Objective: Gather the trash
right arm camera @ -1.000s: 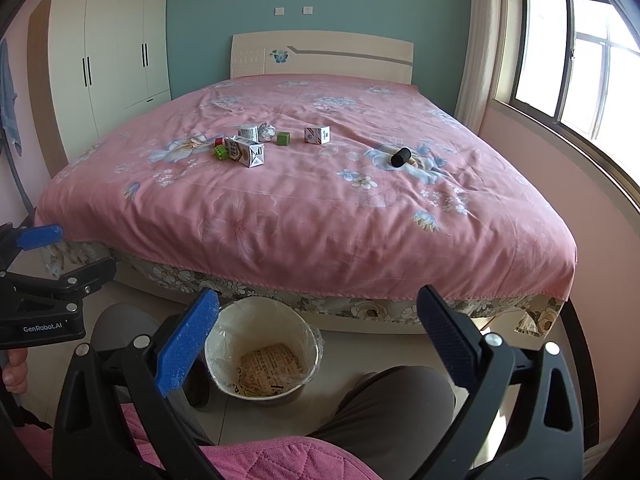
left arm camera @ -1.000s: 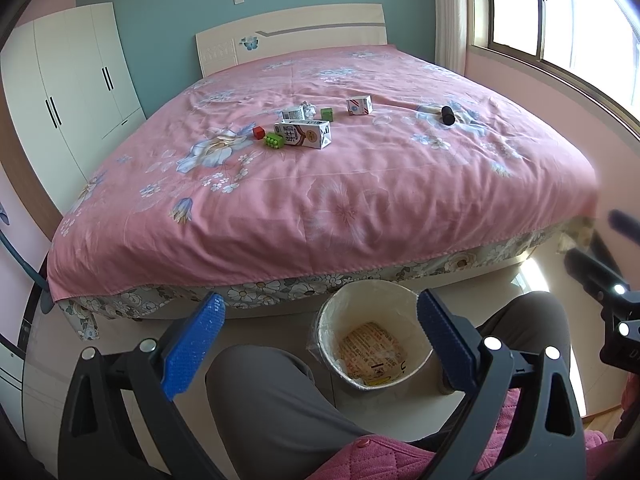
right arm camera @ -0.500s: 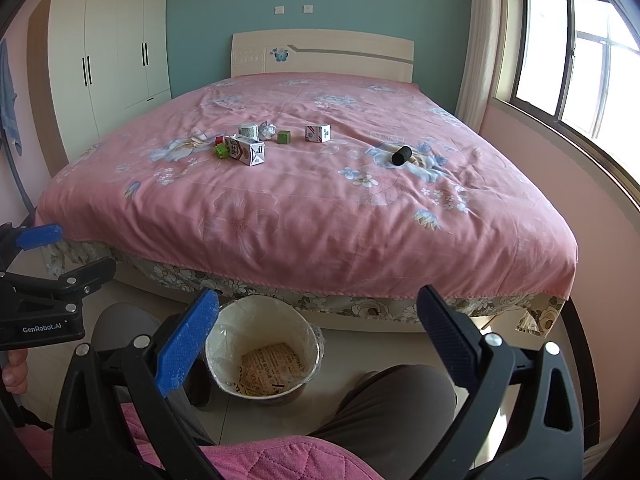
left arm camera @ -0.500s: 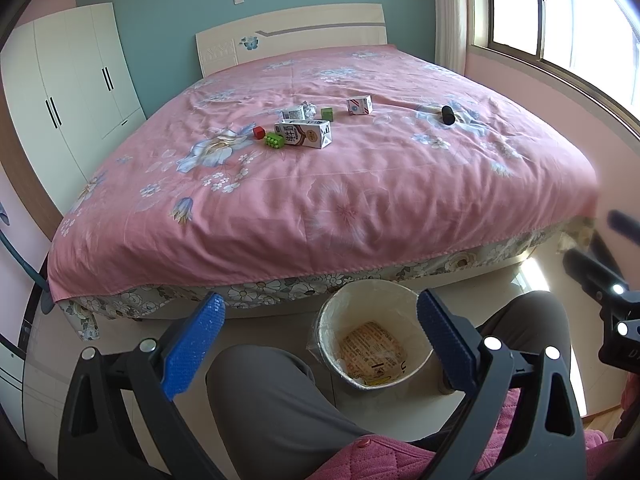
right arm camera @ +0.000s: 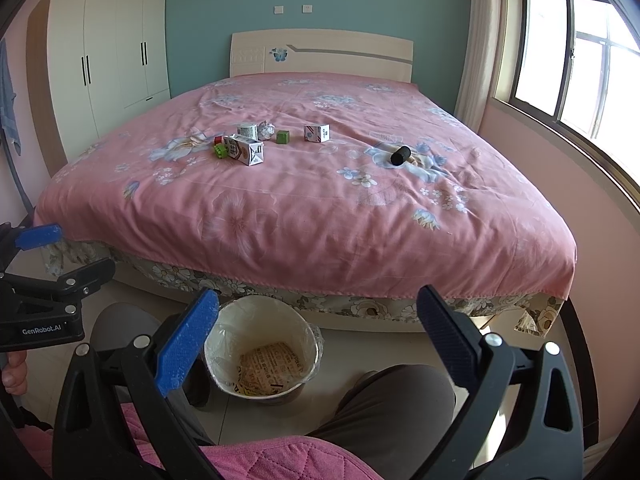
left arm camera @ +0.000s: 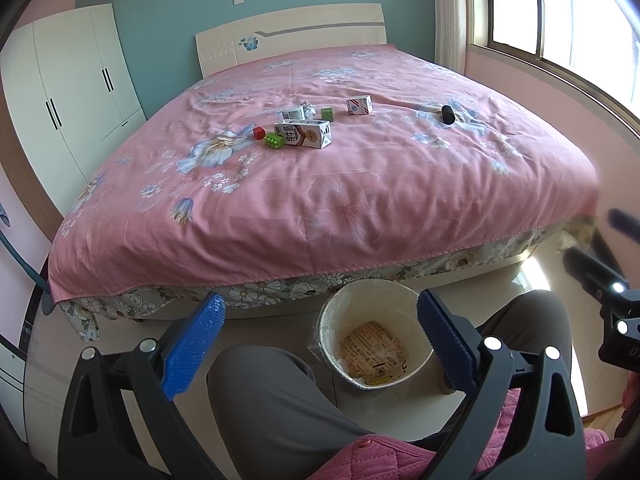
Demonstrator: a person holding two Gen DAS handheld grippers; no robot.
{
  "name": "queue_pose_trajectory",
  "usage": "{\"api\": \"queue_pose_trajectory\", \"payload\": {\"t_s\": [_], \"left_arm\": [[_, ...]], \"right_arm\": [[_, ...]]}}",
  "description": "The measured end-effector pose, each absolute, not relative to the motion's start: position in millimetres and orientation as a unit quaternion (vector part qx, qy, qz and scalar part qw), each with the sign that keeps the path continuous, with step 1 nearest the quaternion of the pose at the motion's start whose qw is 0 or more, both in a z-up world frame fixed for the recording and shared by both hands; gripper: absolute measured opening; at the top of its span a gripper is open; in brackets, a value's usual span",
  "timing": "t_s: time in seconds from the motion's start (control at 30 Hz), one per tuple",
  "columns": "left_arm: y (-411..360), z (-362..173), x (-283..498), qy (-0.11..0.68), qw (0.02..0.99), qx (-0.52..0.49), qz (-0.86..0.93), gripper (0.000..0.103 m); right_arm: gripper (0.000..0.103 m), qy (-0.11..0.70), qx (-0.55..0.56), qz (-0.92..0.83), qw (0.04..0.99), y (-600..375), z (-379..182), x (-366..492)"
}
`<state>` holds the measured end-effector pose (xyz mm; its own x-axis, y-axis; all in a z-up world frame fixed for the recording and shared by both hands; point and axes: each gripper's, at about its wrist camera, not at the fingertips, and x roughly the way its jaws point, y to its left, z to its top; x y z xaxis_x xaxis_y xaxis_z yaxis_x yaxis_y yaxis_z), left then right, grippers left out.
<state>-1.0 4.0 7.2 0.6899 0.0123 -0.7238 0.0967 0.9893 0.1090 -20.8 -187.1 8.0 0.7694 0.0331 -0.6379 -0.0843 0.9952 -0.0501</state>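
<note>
My left tongs (left arm camera: 318, 334) and right tongs (right arm camera: 318, 330) are both spread wide, gripping nothing. The bin (left arm camera: 416, 354) sits on the floor just ahead between their tips. The milk carton (left arm camera: 305, 133), 2 smaller cartons and crumpled paper (right arm camera: 266, 129) lie well beyond on the bed (right arm camera: 320, 208).

Bin (left arm camera: 374, 344) on floor at foot of bed (left arm camera: 360, 208), between person's knees, paper in its bottom. On bed: big carton (left arm camera: 304, 134) nearest; blocks just left of it; small carton (left arm camera: 359, 105) behind-right; cylinder (left arm camera: 447, 114) well apart right. Wardrobe (right arm camera: 108, 64) left of bed.
</note>
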Motion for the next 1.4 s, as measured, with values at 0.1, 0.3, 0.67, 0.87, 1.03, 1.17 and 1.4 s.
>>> {"api": "queue_pose_trajectory", "payload": {"t_s": [0.1,0.3,0.67,0.87,1.03,1.17,1.4], "left_arm": [[4,7,-1,0.394,0.916,0.069,-0.023,0.098],[4,5,-2,0.394,0.916,0.071,-0.023,0.098],[3,-2,1,0.400,0.913,0.075,-0.026,0.098],[2,2,20,0.397,0.914,0.080,-0.026,0.098],[5,11,53,0.403,0.913,0.066,-0.019,0.098],[3,20,90,0.397,0.915,0.070,0.003,0.098],[-12,30,171,0.408,0.911,0.053,0.015,0.098]], "right_arm": [[0.097,0.338,-0.038,0.031,0.940,-187,8,-21],[0.097,0.341,-0.036,0.031,0.939,-187,7,-21],[0.097,0.346,-0.038,0.029,0.937,-192,5,-18],[0.097,0.344,-0.031,0.023,0.938,-197,11,-2],[0.097,0.330,-0.030,0.026,0.943,-203,26,25],[0.097,0.300,-0.052,0.020,0.952,-208,46,52],[0.097,0.264,-0.065,0.002,0.962,-228,70,116]]}}
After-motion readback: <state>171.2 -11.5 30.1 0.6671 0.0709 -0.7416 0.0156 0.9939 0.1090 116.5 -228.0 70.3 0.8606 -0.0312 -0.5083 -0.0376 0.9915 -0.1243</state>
